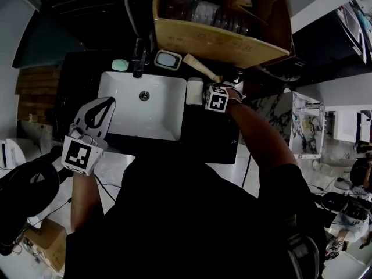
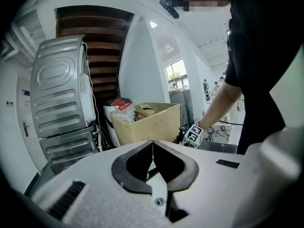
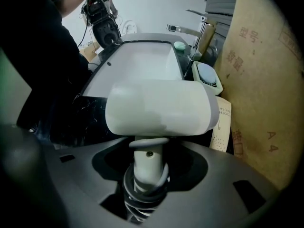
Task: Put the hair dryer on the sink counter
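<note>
The white hair dryer (image 1: 195, 90) (image 3: 159, 107) is over the dark sink counter (image 1: 209, 133), just right of the white basin (image 1: 139, 121). My right gripper (image 1: 204, 93) (image 3: 147, 175) is shut on its handle, which has a cord wound round it, and the barrel lies crosswise in front of the jaws. I cannot tell whether the dryer touches the counter. Near the counter's front left edge, my left gripper (image 1: 109, 102) (image 2: 152, 144) is held off the counter. Its jaw tips meet, with nothing between them.
A large cardboard box (image 1: 221, 39) (image 3: 266, 80) of bottles stands behind the counter, close to the dryer. A faucet (image 1: 138, 60) (image 3: 190, 32), a soap dish (image 1: 168, 59) (image 3: 209, 77), a green soap (image 1: 120, 64) and a toothpaste carton (image 1: 200, 67) sit along the back.
</note>
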